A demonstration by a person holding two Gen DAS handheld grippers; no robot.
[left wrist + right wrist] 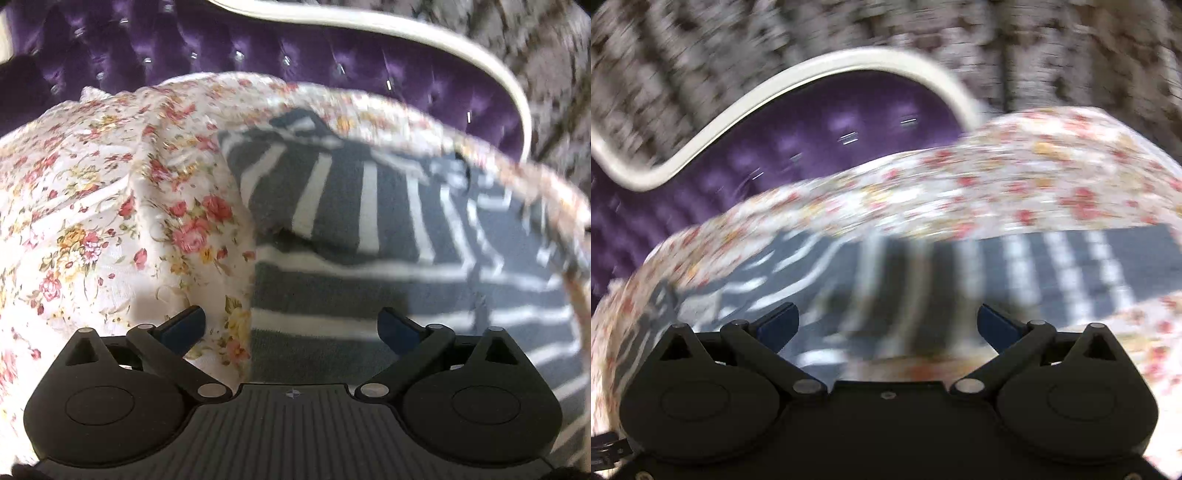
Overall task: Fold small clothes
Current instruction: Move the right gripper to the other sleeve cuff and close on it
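A grey garment with white stripes [369, 258] lies on a floral bedsheet [92, 206]; one part is folded over at the far side. My left gripper [291, 325] is open and empty, low over the garment's near left edge. In the right wrist view the same striped garment [923, 280] is blurred by motion. My right gripper [886, 325] is open and empty just above it.
A purple tufted headboard [258, 55] with a cream frame [443, 40] rises behind the bed; it also shows in the right wrist view [812, 140]. A mottled brown-grey wall [1034, 44] lies beyond. The floral sheet [997, 177] surrounds the garment.
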